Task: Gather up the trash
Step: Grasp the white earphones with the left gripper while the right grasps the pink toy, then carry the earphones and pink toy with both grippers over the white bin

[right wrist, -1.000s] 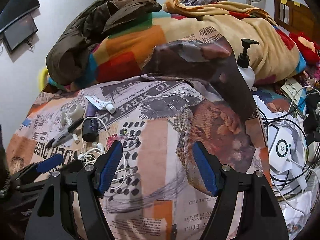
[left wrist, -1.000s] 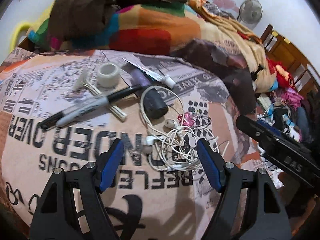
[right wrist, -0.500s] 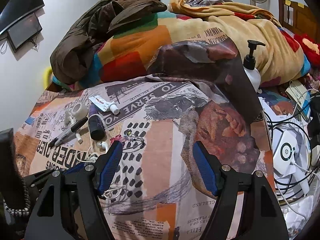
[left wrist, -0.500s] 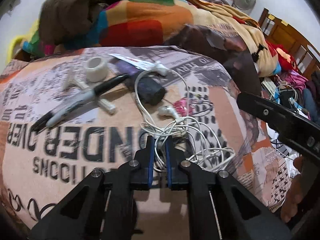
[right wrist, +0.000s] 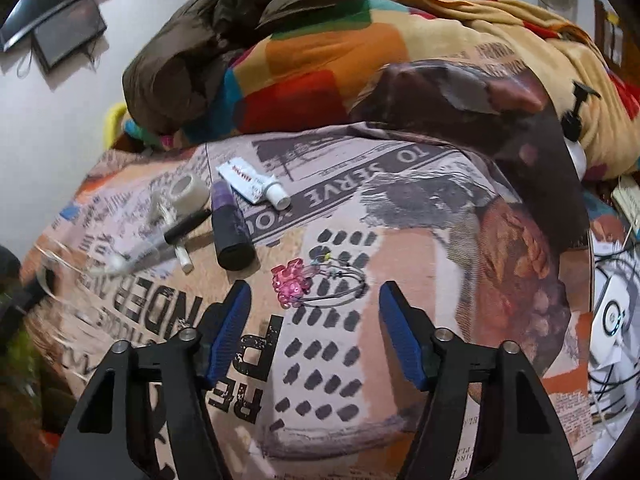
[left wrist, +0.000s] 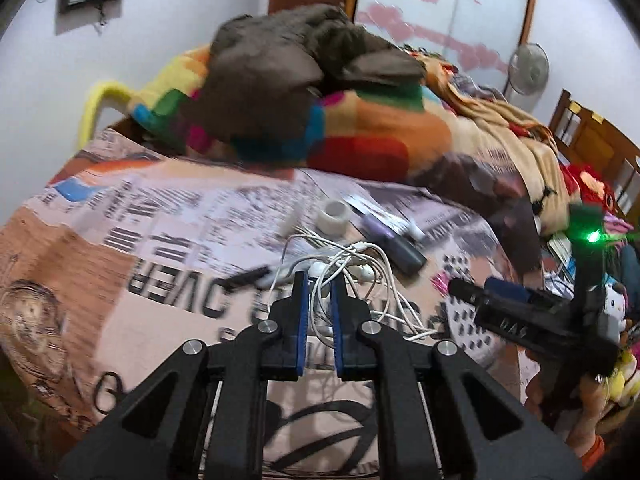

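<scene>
Setting: a bed (right wrist: 404,280) covered by a sheet printed like newspaper, with small clutter near its left side and heaped blankets (right wrist: 320,60) at the far end.
Left gripper (left wrist: 319,280): its jaws are pinched nearly together on a tangle of white earphone cord (left wrist: 348,264), which looks partly raised off the sheet.
Right gripper (right wrist: 314,300): its jaws are closing, with a pink charm on a thin wire loop (right wrist: 291,282) lying on the sheet between them and just beyond the tips; the pads do not touch it.
Where the cord is: near the middle of the bed, with loose loops trailing to the right of the left gripper.
How the cord handles: probably light, limp and springy; loops may slip out or snag on nearby things, so a hold on the thick knot seems safer than on one strand.
How the charm handles: likely light, hard and small; the pink body looks easier to pinch than the wire.
Other clutter: a white tape roll (right wrist: 188,192), a small white tube (right wrist: 252,180), a dark purple bottle (right wrist: 230,232) and a black marker (right wrist: 184,228) lie to the far left.
Hard to make out: the left view is blurred by motion; the earbuds and the cord's plug cannot be told apart clearly.
Cut off: no trash bag or bin appears in either view.
</scene>
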`<state>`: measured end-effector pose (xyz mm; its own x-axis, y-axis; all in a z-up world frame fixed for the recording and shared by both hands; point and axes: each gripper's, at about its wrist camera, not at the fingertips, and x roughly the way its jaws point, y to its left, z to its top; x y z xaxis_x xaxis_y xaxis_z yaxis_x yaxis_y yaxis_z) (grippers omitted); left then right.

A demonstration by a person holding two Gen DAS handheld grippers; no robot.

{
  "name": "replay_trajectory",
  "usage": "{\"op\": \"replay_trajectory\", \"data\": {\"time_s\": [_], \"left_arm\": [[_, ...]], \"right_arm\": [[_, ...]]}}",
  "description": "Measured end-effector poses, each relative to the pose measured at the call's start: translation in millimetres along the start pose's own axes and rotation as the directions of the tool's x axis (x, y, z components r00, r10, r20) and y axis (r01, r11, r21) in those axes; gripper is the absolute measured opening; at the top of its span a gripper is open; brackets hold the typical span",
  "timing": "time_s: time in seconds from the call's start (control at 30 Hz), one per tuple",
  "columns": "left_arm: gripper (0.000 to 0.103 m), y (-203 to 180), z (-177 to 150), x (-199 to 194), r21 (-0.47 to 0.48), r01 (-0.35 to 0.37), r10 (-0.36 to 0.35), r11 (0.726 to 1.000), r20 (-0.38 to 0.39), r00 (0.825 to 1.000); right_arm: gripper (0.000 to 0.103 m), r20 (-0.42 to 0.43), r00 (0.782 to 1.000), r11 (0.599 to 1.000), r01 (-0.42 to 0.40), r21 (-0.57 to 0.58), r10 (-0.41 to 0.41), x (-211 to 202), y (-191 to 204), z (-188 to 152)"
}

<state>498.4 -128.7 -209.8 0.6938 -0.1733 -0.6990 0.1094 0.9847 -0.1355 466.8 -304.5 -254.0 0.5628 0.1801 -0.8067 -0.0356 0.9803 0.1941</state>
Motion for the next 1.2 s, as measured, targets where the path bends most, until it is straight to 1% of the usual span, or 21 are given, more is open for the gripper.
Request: {"op": "replay_trajectory", "data": {"time_s": [0.03, 0.1, 0.13, 0.17, 0.27, 0.33, 0.37, 0.4, 0.43, 0.53, 0.57, 0.67, 0.8, 1.0, 1.13, 1.2], "left_arm": [[0.009, 5, 1, -2, -0.009, -0.005, 0.005, 1.000, 0.008, 1.000], [0.009, 14, 2, -5, -0.033, -0.008, 0.009, 0.999, 0.017, 1.000], [0.009, 18, 1, -6, -0.047, -0.004, 0.005, 0.999, 0.020, 1.000], [0.009, 21, 0, -6, -0.060, 0.002, -0.001, 0.998, 0.019, 1.000], [0.009, 25, -7, -8, -0.071, 0.014, -0.014, 0.997, 0.012, 1.000], [0.009, 21, -10, -7, -0.051, 0.003, -0.002, 0.999, 0.010, 1.000], [0.009, 20, -11, -6, -0.044, 0.000, 0.001, 0.999, 0.010, 1.000], [0.009, 19, -12, -6, -0.038, -0.001, 0.001, 0.999, 0.008, 1.000], [0.009, 18, -13, -5, -0.035, 0.000, 0.000, 0.999, 0.007, 1.000], [0.009, 19, -14, -6, -0.039, 0.006, -0.005, 0.999, 0.003, 1.000], [0.009, 20, -14, -7, -0.043, 0.007, -0.006, 0.999, 0.003, 1.000], [0.009, 27, -12, -13, -0.061, 0.006, -0.006, 0.998, 0.006, 1.000], [0.009, 39, -7, -29, -0.087, 0.013, -0.011, 0.996, 0.020, 1.000], [0.009, 59, -2, -68, -0.104, -0.017, 0.023, 0.994, 0.059, 0.998], [0.009, 78, -3, -107, -0.120, -0.047, 0.059, 0.992, 0.098, 0.993], [0.009, 87, -5, -124, -0.126, -0.063, 0.078, 0.990, 0.111, 0.991]], "right_arm": [[0.058, -0.002, 1.000, 1.000, 0.003, -0.006, -0.003, 3, 3, 0], [0.052, -0.005, 1.000, 1.000, 0.019, -0.019, -0.019, 8, 9, 0], [0.051, 0.000, 1.000, 0.999, 0.025, -0.029, -0.025, 8, 11, 1], [0.047, -0.002, 1.000, 0.999, 0.022, -0.036, -0.023, 10, 13, 1], [0.046, 0.007, 0.998, 0.996, 0.059, -0.069, -0.059, 12, 19, 0], [0.038, 0.028, 0.991, 0.983, 0.131, -0.130, -0.128, 15, 29, -3], [0.031, 0.039, 0.987, 0.975, 0.158, -0.156, -0.154, 16, 32, -4], [0.021, 0.043, 0.990, 0.975, 0.143, -0.170, -0.138, 16, 34, -5], [0.019, 0.041, 0.990, 0.976, 0.138, -0.169, -0.133, 16, 35, -5], [0.019, 0.043, 0.990, 0.978, 0.137, -0.157, -0.132, 15, 32, -5], [0.019, 0.036, 0.992, 0.982, 0.124, -0.144, -0.120, 14, 30, -4], [0.019, 0.022, 0.999, 0.996, 0.035, -0.082, -0.034, 7, 24, 0], [0.019, 0.069, 0.997, 0.998, -0.034, -0.054, 0.037, -19, 27, 4], [0.019, 0.157, 0.982, 0.991, -0.089, -0.103, 0.105, -64, 60, 4], [0.019, 0.180, 0.974, 0.982, -0.108, -0.154, 0.135, -86, 92, 0], [0.019, 0.188, 0.968, 0.975, -0.130, -0.182, 0.164, -100, 111, -5]]}}
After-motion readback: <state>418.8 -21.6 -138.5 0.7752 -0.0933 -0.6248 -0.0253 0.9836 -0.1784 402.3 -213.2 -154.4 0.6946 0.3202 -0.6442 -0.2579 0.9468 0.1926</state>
